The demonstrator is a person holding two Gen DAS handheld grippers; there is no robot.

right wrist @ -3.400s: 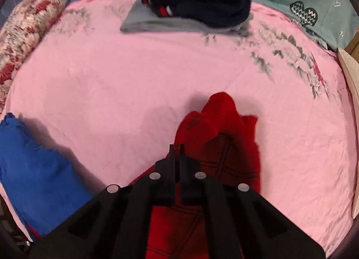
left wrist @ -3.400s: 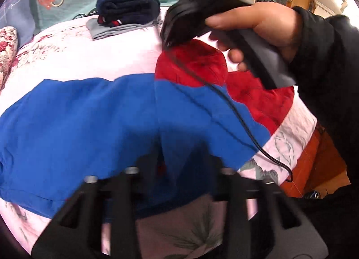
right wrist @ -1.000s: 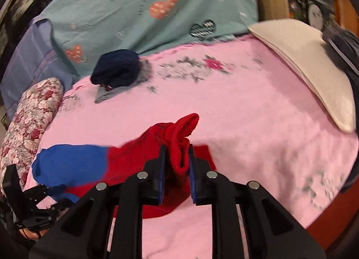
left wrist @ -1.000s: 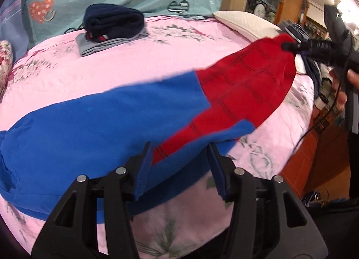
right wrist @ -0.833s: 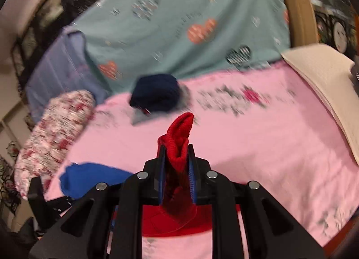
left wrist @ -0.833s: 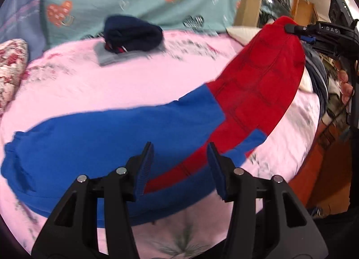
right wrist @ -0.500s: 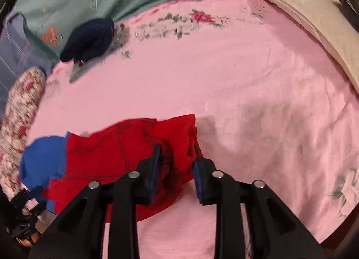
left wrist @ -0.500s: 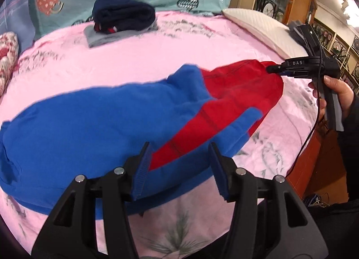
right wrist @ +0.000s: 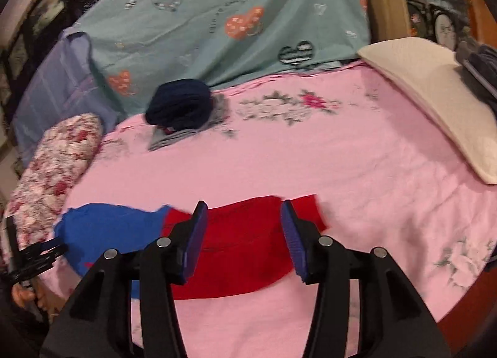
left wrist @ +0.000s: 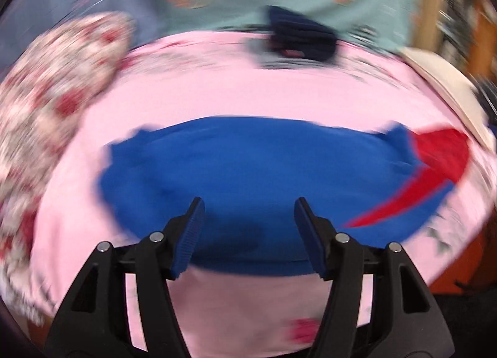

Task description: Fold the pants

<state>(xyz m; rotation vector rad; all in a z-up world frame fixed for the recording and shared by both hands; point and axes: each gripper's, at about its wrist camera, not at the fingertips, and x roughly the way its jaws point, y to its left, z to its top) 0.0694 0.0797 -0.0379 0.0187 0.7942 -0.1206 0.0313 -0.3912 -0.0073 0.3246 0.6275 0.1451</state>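
Blue and red pants [left wrist: 248,171] lie stretched flat across the pink bedsheet [left wrist: 217,94]; their blue part is on the left and their red leg ends [right wrist: 245,243] on the right. My left gripper [left wrist: 248,224] hovers over the blue part, its jaws opening, nothing pressed between the pads; this view is blurred by motion. My right gripper [right wrist: 243,230] stands over the red leg ends, jaws opening, the cloth lying free below. The left gripper [right wrist: 37,257] also shows at the far left of the right wrist view.
A folded dark navy garment [right wrist: 180,106] on a grey one sits at the back of the bed. A floral pillow [right wrist: 52,165] lies at the left, a cream pillow [right wrist: 435,100] at the right, a teal patterned sheet [right wrist: 233,16] behind. The bed's edge runs along the front and right.
The right gripper let go of the red leg ends, which now lie flat on the sheet. The left gripper opened wider and swung left, over the blue part.
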